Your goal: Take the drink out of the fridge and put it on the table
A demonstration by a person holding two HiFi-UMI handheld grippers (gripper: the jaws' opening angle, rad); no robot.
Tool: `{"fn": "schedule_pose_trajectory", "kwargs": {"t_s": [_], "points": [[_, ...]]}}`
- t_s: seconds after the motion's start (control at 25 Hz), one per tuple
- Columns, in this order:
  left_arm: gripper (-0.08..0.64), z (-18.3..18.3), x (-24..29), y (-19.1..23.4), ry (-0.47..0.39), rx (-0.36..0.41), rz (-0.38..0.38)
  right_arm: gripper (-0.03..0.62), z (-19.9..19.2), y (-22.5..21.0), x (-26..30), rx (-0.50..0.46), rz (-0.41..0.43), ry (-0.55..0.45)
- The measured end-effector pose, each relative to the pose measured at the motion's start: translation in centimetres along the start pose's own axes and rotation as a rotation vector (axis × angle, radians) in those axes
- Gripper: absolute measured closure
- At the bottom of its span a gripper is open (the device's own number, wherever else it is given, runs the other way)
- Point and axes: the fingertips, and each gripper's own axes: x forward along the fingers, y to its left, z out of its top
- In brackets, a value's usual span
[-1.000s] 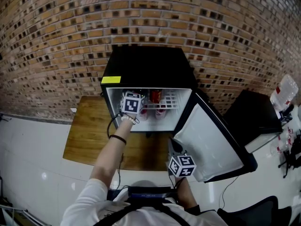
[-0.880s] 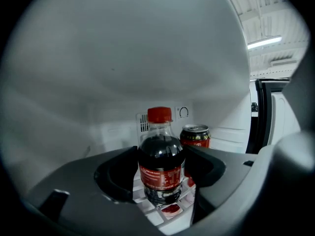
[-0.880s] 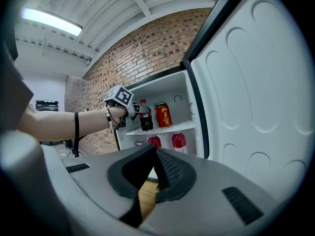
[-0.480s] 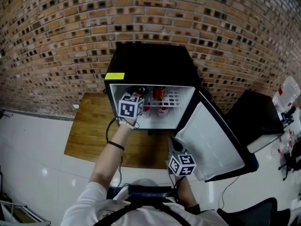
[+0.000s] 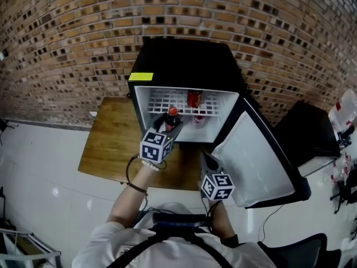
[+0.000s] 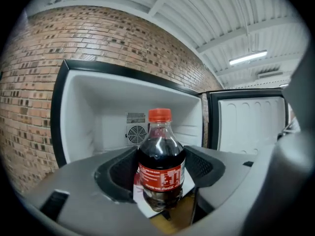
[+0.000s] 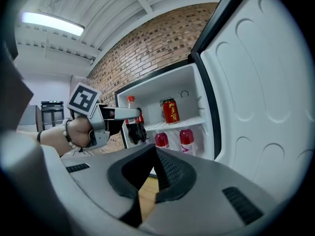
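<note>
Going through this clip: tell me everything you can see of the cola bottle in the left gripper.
The cola bottle is small, of clear plastic, filled to the neck with dark drink. It has a red-orange screw cap and a red label with white print round its middle. It stands upright, clamped at label height by the left gripper, whose black-padded jaws press on both its sides. Nothing else seems to touch it. It is held just in front of the open fridge.
</note>
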Motion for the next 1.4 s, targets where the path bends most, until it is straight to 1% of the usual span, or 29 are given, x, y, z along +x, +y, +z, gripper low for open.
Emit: {"fn": "schedule_pose_trajectory", "kwargs": {"t_s": [0.08, 0.16, 0.28, 0.4, 0.68, 0.92, 1.0, 1.4], "points": [[0.265, -2.1, -0.5, -0.8, 0.001, -0.014, -0.017, 0.578, -0.1, 0.0, 0.1, -0.001, 0.002, 0.001], [0.265, -4.8, -0.8, -1.4, 0.024, -0.025, -0.020, 0.578, -0.2, 0.0, 0.0, -0.001, 0.002, 0.003], [0.265, -9.0, -1.1, -1.9, 0.070, -0.033, -0.014, 0.578, -0.4, 0.1, -0.2, 0.001, 0.001, 0.006], [0.265, -12.7, -1.2, -2.0, 0.095, -0.029, 0.006, 0.578, -0.6, 0.1, -0.4, 0.002, 0.001, 0.008], [0.265, -18.5, -0.7, -1.8, 0.158, -0.058, 0.021, 0.578, -0.6, 0.4, -0.6, -0.004, 0.008, 0.009], [0.265, -21.8, -0.3, -2.3, 0.181, -0.044, 0.004, 0.578, -0.5, 0.3, -0.8, -0.008, 0.003, 0.010], [0.265, -22.6, -0.1, -2.4, 0.184, -0.051, -0.002, 0.578, -0.4, 0.4, -0.9, -0.010, 0.002, 0.010], [0.265, -24.6, 0.8, -2.6, 0.180, -0.071, -0.009, 0.578, -0.5, 0.0, -0.8, -0.007, -0.004, 0.016]]}}
